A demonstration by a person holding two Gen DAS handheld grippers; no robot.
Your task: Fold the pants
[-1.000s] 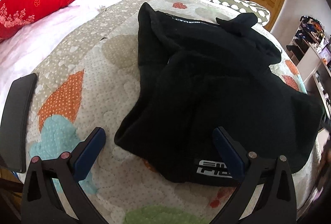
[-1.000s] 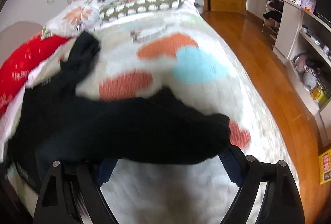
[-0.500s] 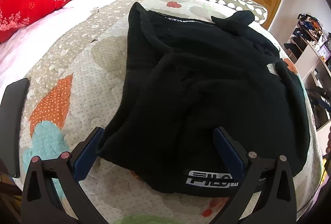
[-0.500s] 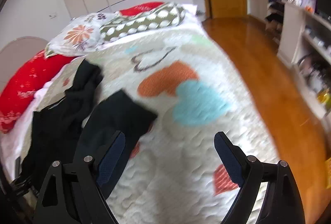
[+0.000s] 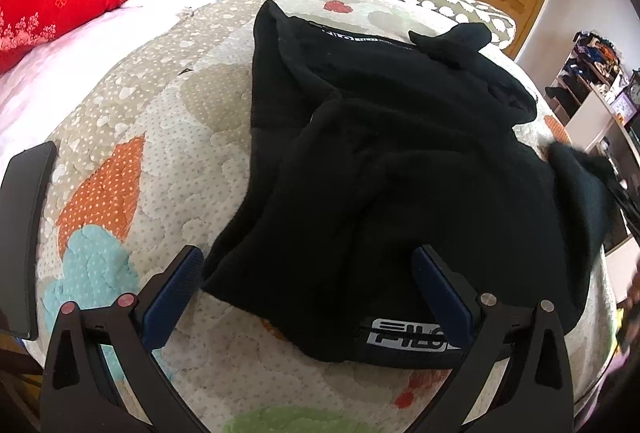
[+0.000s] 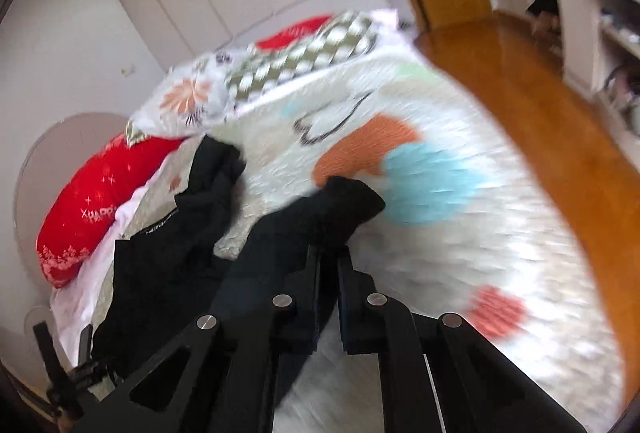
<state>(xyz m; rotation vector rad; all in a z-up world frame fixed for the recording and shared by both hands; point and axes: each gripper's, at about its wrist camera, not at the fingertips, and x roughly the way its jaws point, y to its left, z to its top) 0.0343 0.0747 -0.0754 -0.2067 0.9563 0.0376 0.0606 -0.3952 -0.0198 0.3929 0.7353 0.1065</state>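
Black pants [image 5: 384, 169] lay crumpled on a heart-patterned quilt [image 5: 132, 137]. Left gripper [image 5: 308, 289] hovered with jaws wide apart over the waistband edge. Right gripper [image 6: 329, 261] was clamped on a pant leg end, lifting it.

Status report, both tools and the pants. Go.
Left tool open, hovering over the logo hem. Right tool shut on a fold of the black fleece pants. Pants bunched on the heart-print quilt. Nothing in the way.

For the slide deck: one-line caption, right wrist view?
Right gripper shut on black pants over quilted bed.
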